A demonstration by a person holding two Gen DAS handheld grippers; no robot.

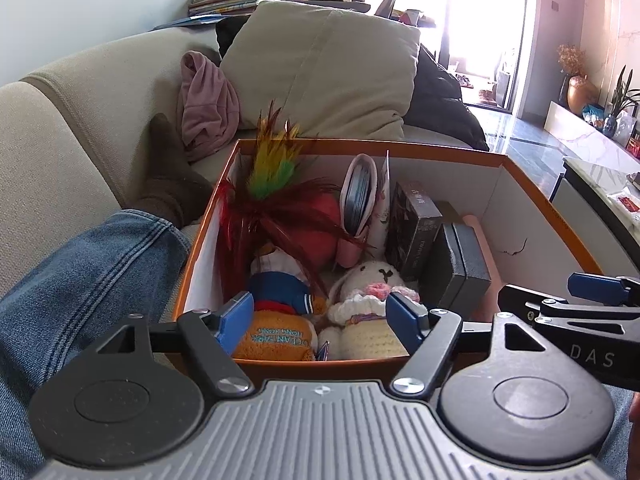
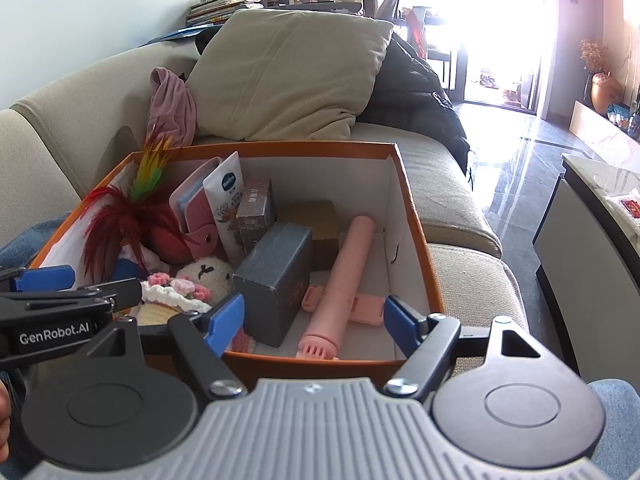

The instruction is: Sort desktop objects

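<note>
An orange box (image 2: 416, 216) with white inner walls fills the middle of both frames, resting on a beige sofa (image 2: 460, 248). It is packed: a red feather toy (image 1: 264, 200), a crocheted bunny (image 1: 372, 284) and an orange plush (image 1: 276, 336) at left, a dark grey case (image 2: 276, 280) in the centre. The left hand-held gripper (image 1: 320, 320) points down over the near rim, jaws spread wide, nothing between them. The right hand-held gripper (image 2: 314, 320) is likewise wide open and empty. Only the right view shows the pink handheld fan (image 2: 340, 280) lying on the box floor at lower centre.
</note>
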